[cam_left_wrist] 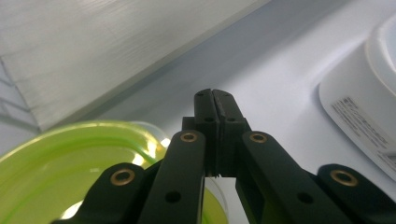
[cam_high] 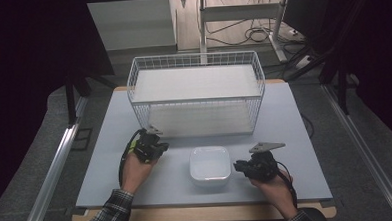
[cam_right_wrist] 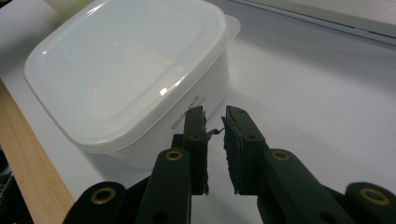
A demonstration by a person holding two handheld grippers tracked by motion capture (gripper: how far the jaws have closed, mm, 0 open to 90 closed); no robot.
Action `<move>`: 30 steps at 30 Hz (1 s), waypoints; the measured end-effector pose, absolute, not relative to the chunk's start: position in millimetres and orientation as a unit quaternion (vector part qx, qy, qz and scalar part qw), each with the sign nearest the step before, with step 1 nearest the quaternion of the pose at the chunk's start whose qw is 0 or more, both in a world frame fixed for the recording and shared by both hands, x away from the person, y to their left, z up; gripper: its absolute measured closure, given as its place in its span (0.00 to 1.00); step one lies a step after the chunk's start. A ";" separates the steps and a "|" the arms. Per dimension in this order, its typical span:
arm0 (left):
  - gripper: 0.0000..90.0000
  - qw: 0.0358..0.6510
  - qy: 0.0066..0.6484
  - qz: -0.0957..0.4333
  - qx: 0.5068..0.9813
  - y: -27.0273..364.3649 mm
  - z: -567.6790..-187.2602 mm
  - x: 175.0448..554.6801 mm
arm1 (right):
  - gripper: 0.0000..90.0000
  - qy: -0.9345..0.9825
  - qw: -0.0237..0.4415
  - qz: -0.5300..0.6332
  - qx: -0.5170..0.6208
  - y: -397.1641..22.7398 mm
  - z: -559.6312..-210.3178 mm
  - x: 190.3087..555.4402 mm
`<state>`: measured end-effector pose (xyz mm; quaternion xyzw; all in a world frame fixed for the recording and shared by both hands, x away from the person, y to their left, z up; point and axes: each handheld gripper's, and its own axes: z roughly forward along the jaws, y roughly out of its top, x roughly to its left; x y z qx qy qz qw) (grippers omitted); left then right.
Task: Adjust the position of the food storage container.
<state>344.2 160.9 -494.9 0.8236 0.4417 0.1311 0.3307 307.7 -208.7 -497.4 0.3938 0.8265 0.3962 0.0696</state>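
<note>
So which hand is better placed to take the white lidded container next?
Probably the right: its tongs sit slightly open right beside the white container, pointing at its wall. The left tongs are shut, aimed past it.

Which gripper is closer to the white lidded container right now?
Right. The right gripper sits just beside the white container, on its right; the left gripper is farther off, up-left.

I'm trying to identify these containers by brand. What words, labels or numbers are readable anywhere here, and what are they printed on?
"Whi..." : grey print on the side wall of the white lidded container, beside the right gripper; the rest is hidden by a jaw, so the word is uncertain.
Label on the container's side, in the left gripper view: several lines of print, too small and blurred to read.
Green tub, wire basket: no text to be seen.
</note>
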 end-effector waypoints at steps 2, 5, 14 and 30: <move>0.99 0.348 0.426 0.133 0.824 157.2 -491.3 330.1 | 0.88 0.827 0.068 0.396 0.393 -209.0 -497.2 307.7; 0.98 0.365 0.416 0.130 0.823 154.3 -489.0 320.6 | 0.88 0.828 0.070 0.397 0.391 -208.9 -496.6 307.2; 0.80 0.413 0.370 0.115 0.824 148.6 -490.3 287.8 | 0.84 0.831 0.079 0.400 0.379 -212.0 -494.1 305.3; 0.16 0.451 0.342 0.096 0.819 150.3 -495.3 269.5 | 0.44 0.835 0.113 0.401 0.359 -219.6 -490.6 303.5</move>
